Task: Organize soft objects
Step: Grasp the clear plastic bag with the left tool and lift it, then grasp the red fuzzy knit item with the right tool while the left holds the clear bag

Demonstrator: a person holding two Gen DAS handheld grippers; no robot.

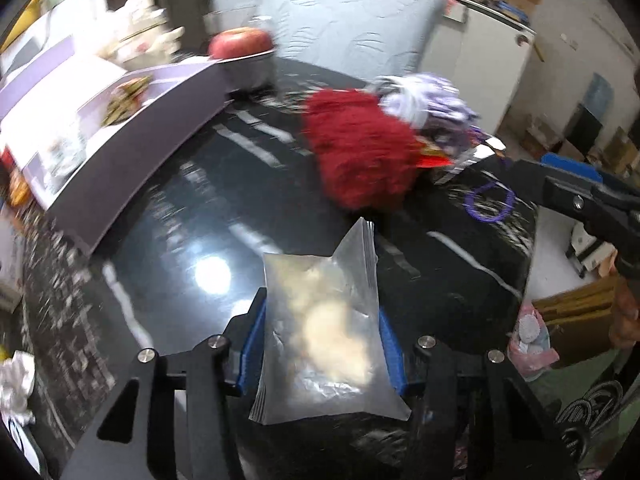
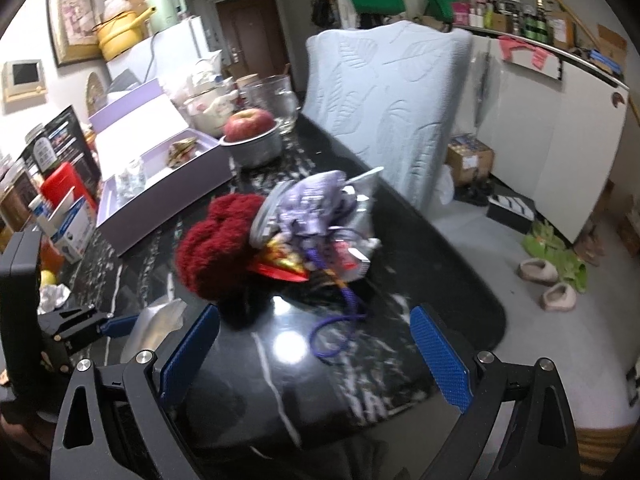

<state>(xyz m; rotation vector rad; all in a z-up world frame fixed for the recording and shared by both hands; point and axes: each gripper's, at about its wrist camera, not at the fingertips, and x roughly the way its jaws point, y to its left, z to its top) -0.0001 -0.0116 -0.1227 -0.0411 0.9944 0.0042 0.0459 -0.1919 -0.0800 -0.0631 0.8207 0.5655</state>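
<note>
My left gripper (image 1: 322,340) jaws pinch the clear plastic pouch of pale stuffing (image 1: 320,336); right gripper (image 2: 316,360) jaws wide, empty. I'd keep the squeeze light and set it beside the fuzzy red knit bundle (image 1: 360,148) at 12 o'clock on the black marble desk (image 1: 180,220).

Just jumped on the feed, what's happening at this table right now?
The left tongs are shut on a clear plastic bag of pale soft stuff, held above the black marble table. The right tongs are open and empty, facing the pile: a red fuzzy bundle, purple-white cloth and a purple cord.
</note>
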